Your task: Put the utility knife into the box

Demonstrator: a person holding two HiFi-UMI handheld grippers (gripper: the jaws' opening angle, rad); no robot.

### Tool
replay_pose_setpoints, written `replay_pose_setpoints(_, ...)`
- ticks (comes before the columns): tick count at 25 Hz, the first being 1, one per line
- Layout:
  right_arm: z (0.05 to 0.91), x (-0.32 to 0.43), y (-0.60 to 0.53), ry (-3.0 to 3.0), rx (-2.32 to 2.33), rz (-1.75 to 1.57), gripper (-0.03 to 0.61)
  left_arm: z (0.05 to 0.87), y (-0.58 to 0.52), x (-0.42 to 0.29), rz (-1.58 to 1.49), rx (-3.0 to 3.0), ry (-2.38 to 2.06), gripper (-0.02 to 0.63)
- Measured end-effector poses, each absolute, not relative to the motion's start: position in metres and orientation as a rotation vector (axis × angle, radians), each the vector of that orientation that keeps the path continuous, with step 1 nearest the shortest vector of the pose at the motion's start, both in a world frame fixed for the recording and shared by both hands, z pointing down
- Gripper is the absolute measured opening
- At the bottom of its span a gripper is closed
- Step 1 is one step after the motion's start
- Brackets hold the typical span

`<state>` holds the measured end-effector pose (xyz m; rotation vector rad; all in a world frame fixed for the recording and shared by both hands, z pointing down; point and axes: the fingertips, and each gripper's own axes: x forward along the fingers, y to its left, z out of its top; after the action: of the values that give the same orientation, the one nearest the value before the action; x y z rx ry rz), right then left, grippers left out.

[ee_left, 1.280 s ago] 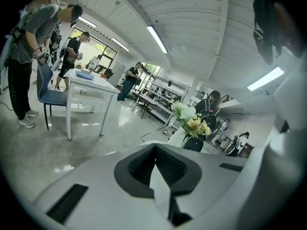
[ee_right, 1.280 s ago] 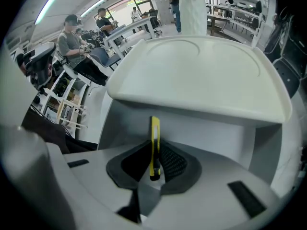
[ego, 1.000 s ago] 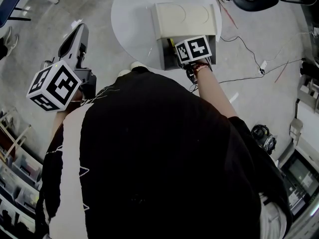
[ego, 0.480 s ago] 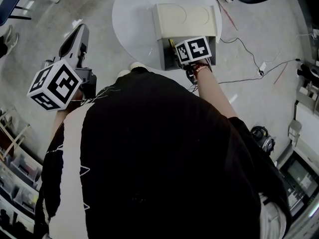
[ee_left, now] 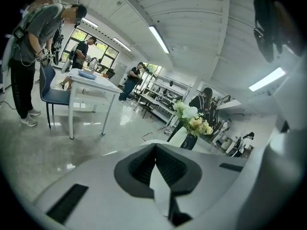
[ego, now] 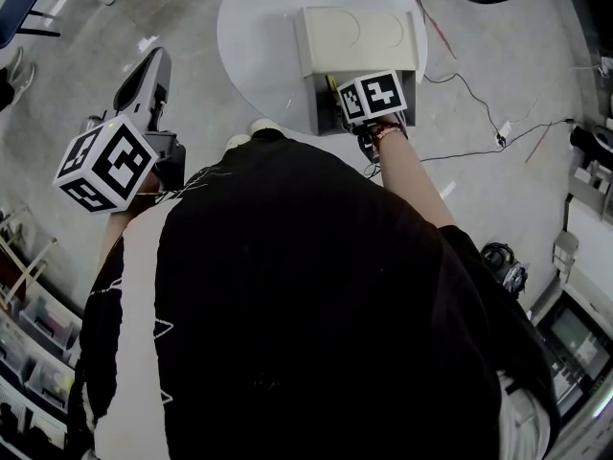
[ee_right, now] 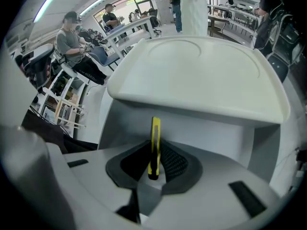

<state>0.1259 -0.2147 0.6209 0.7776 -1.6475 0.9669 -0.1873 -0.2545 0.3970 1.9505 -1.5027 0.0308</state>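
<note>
The yellow utility knife [ee_right: 155,145] stands on edge between the pads of my right gripper [ee_right: 154,166], which is shut on it. It points into the open beige box [ee_right: 206,133], just under the raised lid [ee_right: 201,75]. In the head view the right gripper's marker cube [ego: 372,94] hovers over the box [ego: 321,113], and a sliver of the knife [ego: 331,85] shows beside it. My left gripper [ego: 146,82] hangs out to the left over the floor, away from the box. Its jaws [ee_left: 154,150] are shut with nothing in them.
The box sits on a round white table [ego: 254,36]. Cables [ego: 479,94] trail on the floor to the right. Shelving [ego: 29,305] stands at the lower left. A vase of flowers [ee_left: 191,121] and people at desks [ee_left: 86,75] show in the room.
</note>
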Motion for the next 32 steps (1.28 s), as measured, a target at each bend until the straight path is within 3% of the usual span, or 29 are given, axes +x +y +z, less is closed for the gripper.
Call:
replay_pose_setpoints(25, 0.622, 0.125, -0.215, -1.585, 0.877, 0.984, 0.103, 0.401, -0.250, -0.203, 0.037, 1.961, -1.478, 0.012)
replay_pose_setpoints(28, 0.620, 0.124, -0.218, -1.584, 0.940, 1.016, 0.158, 0.401, -0.250, -0.206, 0.037, 1.968, -1.466, 0.012)
replay_pose_setpoints(32, 0.617, 0.123, -0.222, -1.580, 1.003, 1.020, 0.156, 0.399, -0.252, -0.211, 0.036, 1.989, -1.455, 0.012)
